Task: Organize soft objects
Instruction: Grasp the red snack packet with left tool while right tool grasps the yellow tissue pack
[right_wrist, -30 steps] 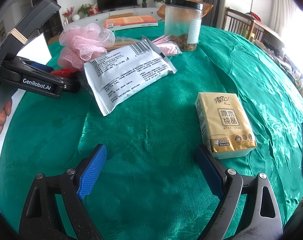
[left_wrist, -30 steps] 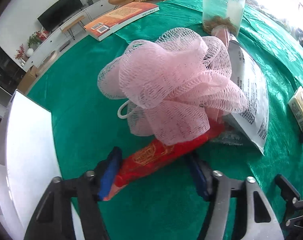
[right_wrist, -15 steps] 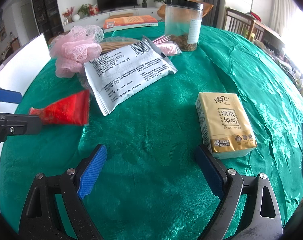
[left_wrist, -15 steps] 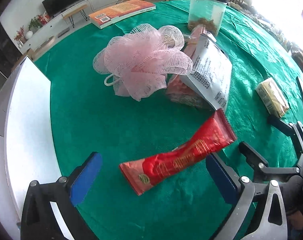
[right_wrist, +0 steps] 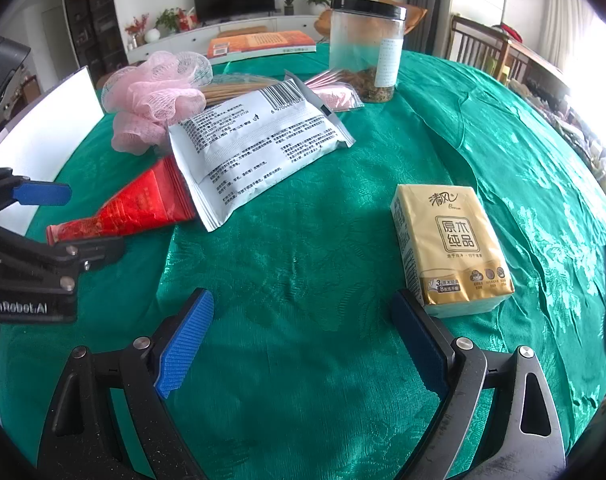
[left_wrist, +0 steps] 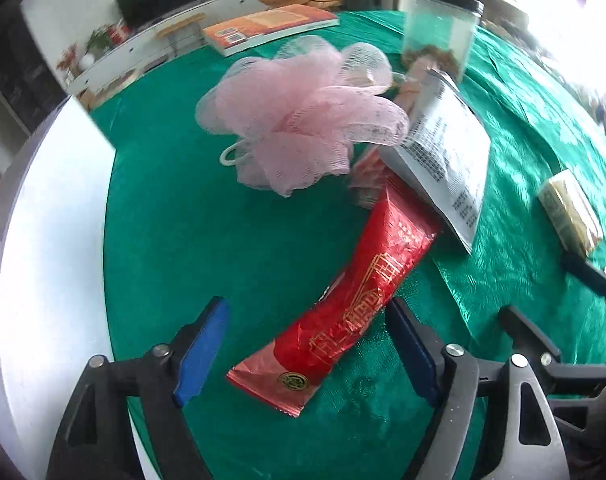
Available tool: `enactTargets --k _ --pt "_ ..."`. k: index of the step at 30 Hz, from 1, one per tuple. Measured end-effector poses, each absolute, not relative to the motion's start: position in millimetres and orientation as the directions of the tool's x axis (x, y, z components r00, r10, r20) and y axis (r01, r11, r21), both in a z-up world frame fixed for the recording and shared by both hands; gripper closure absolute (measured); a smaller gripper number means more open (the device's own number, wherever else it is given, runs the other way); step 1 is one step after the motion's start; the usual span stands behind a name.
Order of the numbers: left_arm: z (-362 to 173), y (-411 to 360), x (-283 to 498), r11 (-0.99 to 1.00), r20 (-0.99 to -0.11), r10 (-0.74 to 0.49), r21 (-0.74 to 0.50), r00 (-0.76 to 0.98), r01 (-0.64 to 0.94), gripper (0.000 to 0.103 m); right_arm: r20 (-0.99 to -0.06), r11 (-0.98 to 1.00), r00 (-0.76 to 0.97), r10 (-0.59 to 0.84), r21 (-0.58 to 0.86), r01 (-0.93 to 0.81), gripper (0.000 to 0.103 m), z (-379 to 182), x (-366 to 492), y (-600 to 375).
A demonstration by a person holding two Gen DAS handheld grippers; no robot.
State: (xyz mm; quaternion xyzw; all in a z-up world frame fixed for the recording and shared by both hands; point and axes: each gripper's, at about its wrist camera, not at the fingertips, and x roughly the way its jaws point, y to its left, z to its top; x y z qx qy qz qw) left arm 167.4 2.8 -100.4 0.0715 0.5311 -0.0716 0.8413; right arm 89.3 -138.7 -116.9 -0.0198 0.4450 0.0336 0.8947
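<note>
Red packet (left_wrist: 359,304) now lying loose on green worktop (left_wrist: 223,240), lower centre of frame, far end tucked under white pouch (left_wrist: 443,148). Left hand-held gripper (left_wrist: 307,344) spread apart around it again, released moments ago; right hand-held gripper (right_wrist: 299,340) apart, empty. Probably repositioned, pink loofah (left_wrist: 303,120) untouched.

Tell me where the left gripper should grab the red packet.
Grip the red packet across its narrow width near the free lower end, coming from the near side. Its far end sits tucked under the white bag, and the open left gripper already straddles that end.
</note>
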Motion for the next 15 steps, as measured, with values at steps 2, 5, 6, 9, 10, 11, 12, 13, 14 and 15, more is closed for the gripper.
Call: enactTargets --k 2,5,6,9,10,11,12,13,14,15 --pt "-106 8 164 0.989 -0.908 -0.05 0.014 0.415 0.15 0.046 -0.798 0.997 0.602 0.044 -0.004 -0.078 0.011 -117 89 -139" --pt "-105 7 157 0.988 -0.9 -0.052 0.017 0.432 0.153 0.052 -0.802 0.996 0.593 0.065 0.019 -0.083 0.011 -115 89 -140" --pt "-104 7 157 0.987 -0.901 -0.05 0.021 0.431 0.159 0.052 -0.802 0.994 0.588 0.104 0.063 -0.09 0.011 -112 88 -143" --pt "-105 6 154 0.986 -0.901 -0.065 0.007 0.428 0.166 0.061 -0.675 0.945 0.678 0.292 0.311 -0.098 0.012 -84 69 -173" --pt "-104 7 153 0.986 -0.901 -0.076 -0.003 0.427 0.168 0.066 -0.591 0.926 0.748 0.301 0.37 -0.08 0.012 -70 57 -190" --pt "-104 7 152 0.985 -0.899 -0.084 -0.01 0.429 0.172 0.067 -0.513 0.914 0.816 0.266 0.403 -0.045 0.012 -57 44 -209" --pt "-104 5 151 0.984 -0.896 -0.089 -0.012 0.434 0.178 0.071 -0.46 0.911 0.868 0.19 0.411 0.018 0.012 -49 33 -226" --pt "-104 4 148 0.983 -0.893 -0.094 -0.011 0.441 0.186 0.073 -0.451 0.911 0.887 0.101 0.4 0.1 0.012 -46 28 -240" --pt "-104 3 146 0.981 -0.888 -0.097 -0.01 0.449 0.191 0.074 -0.484 0.908 0.875 0.035 0.381 0.174 0.011 -47 31 -251" --pt "-104 2 144 0.981 -0.884 -0.102 -0.014 0.457 0.193 0.075 -0.54 0.909 0.841 0.03 0.366 0.202 0.011 -52 43 -259"
